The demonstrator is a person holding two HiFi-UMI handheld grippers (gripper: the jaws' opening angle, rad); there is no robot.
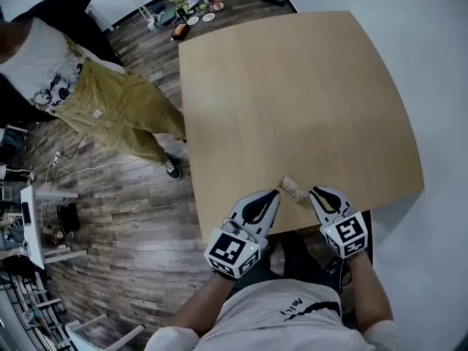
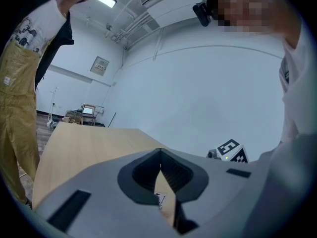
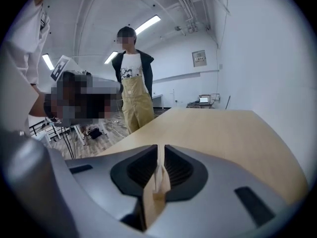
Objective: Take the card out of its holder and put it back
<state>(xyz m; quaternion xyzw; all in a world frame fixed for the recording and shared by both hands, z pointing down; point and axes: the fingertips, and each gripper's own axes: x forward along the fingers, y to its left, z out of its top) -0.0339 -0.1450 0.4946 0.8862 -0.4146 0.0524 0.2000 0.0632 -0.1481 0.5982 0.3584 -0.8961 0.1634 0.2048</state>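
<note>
A small pale card holder (image 1: 293,189) lies on the wooden table (image 1: 307,101) near its front edge, between my two grippers. My left gripper (image 1: 276,193) has its tips just left of the holder, and its jaws meet at the tips (image 2: 160,151). Only table colour shows in the gap behind them. My right gripper (image 1: 313,191) reaches the holder's right end. In the right gripper view a thin pale edge of the card holder (image 3: 160,170) stands pinched between the shut jaws. I cannot tell the card apart from its holder.
A person in tan overalls (image 1: 110,108) stands left of the table, also seen as the person (image 3: 132,93) in the right gripper view. Cables and desks sit on the wood floor (image 1: 44,218) at the left. More clutter (image 1: 194,9) lies beyond the table's far edge.
</note>
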